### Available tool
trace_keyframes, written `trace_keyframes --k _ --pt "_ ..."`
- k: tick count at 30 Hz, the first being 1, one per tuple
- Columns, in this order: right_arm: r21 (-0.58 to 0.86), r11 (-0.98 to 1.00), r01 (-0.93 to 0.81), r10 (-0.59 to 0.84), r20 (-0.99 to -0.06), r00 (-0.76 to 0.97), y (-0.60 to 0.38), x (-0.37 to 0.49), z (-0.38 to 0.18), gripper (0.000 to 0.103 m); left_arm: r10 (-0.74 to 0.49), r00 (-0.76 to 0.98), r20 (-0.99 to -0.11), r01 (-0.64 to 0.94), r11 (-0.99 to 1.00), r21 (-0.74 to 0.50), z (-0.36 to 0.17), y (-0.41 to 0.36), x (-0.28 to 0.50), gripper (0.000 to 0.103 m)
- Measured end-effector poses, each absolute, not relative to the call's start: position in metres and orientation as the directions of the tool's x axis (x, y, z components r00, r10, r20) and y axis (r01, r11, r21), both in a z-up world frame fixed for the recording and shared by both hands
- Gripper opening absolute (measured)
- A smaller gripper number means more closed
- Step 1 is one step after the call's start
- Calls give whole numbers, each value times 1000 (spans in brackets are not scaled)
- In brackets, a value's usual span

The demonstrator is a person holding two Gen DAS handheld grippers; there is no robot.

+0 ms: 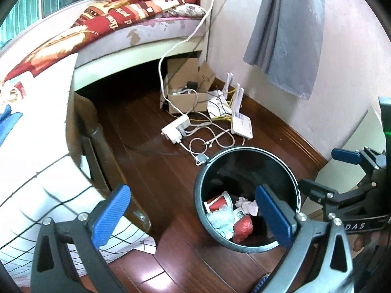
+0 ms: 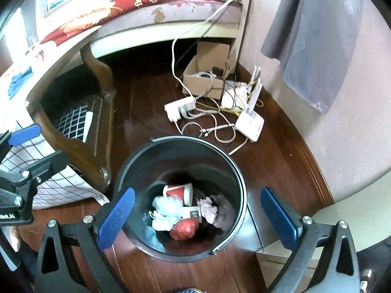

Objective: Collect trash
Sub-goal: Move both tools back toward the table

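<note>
1. Trash bin [image 2: 221,171]: black, round, upright on the wood floor [image 2: 136,102], mouth facing up, long axis vertical. It stands between the bed corner [image 2: 97,112] and the wall [image 2: 342,146].
2. Trash sits at the bin bottom. The red-and-white paper cup [image 2: 179,193] lies on its side, long axis roughly left-right in the right wrist view, open end toward the right.
3. Beside the cup: crumpled clear plastic [image 2: 168,205], pink tissue wad [image 2: 207,210], red bag ball [image 2: 183,229] nearest the camera.
4. Left tool [image 1: 193,216]: released, blue fingers wide apart, nothing held. Its right finger [image 1: 273,217] overlaps the bin opening in the left wrist view.
5. Right tool [image 2: 199,216]: released, empty, over the bin with the opening showing between its fingers.
6. Behind the bin on the floor: cardboard box [image 2: 202,85], white power strip [image 2: 179,107], router [image 2: 250,122], tangled cables [image 2: 215,127].
7. Grey cloth [image 2: 315,39] hangs on the wall.
</note>
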State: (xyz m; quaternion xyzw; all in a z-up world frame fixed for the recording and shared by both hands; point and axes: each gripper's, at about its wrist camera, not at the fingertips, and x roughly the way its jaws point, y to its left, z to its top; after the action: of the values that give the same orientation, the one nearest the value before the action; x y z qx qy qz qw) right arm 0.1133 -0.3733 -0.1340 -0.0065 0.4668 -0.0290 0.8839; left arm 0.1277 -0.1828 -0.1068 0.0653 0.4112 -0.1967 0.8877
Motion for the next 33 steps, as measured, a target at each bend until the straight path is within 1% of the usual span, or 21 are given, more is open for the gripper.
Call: trace_keyframes --k 7,20,28,33 --pt "-34 999 13 -35 -802 597 -351 110 -115 103 -282 628 -725 365 930 -45 -86 -158 121 103" --pt "-33 995 -90 34 -750 660 -294 115 -88 103 -200 696 -689 249 968 -30 -64 -98 113 103" --pt "-20 985 -171 109 -693 713 -253 122 -65 103 -136 738 -661 161 987 -23 -51 -50 109 103" --pt "-7 968 -249 190 -629 754 -210 130 -44 103 -100 757 -645 95 995 -42 -44 -7 107 103"
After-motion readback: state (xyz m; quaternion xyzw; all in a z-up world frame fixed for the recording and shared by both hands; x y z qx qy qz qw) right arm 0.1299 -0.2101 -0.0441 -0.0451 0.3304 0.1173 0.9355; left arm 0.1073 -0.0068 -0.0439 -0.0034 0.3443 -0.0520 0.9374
